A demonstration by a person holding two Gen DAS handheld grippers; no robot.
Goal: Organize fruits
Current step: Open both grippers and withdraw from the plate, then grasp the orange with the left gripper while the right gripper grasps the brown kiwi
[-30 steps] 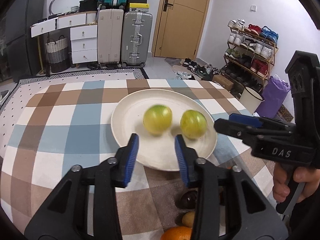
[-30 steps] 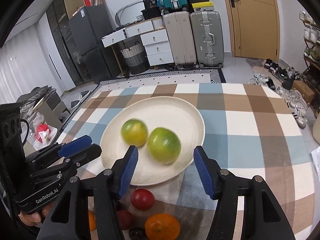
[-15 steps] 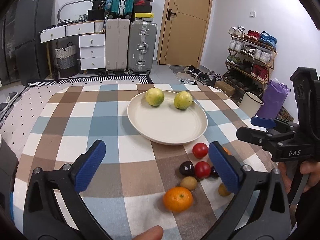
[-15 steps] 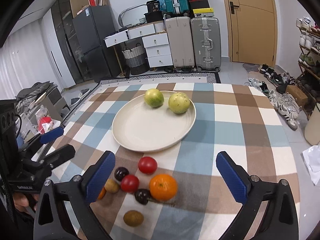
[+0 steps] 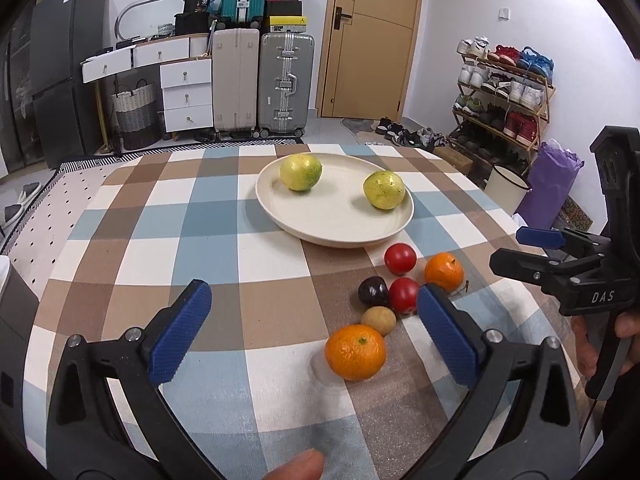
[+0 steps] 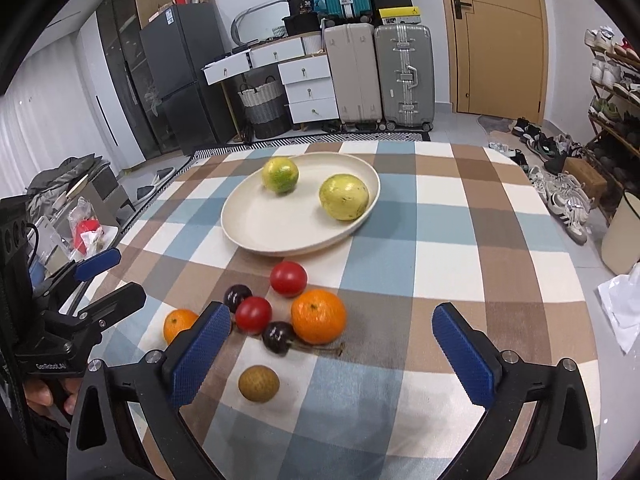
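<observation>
Tablecloth (image 5: 168,240) checked blue/brown/white; suitcases (image 5: 262,80), door (image 5: 372,36) behind.

A checked tablecloth (image 5: 168,216) covers the tabletop, bearing a cream plate (image 5: 316,228) mid-table and loose small fruits (image 6: 288,312) toward its near edge.

A round cream plate (image 6: 256,236) sits on the checked counter (image 6: 460,240). Two yellow-green fruits lie on the plate, well apart: one (image 6: 280,175) near the far rim, the other (image 6: 344,197) near the right rim.

A bunch of small fruits lies on the counter just in front of the plate. A red tomato (image 6: 288,278) is nearest the plate. Another red tomato (image 6: 253,314) lies behind it, between two dark plums (image 6: 237,297) (image 6: 278,336). A big orange (image 6: 318,316) is touching the nearer plum. A smaller orange (image 6: 179,323) lies off to the left. A little brown fruit (image 6: 259,383) lies alone, nearest the camera.
</observation>
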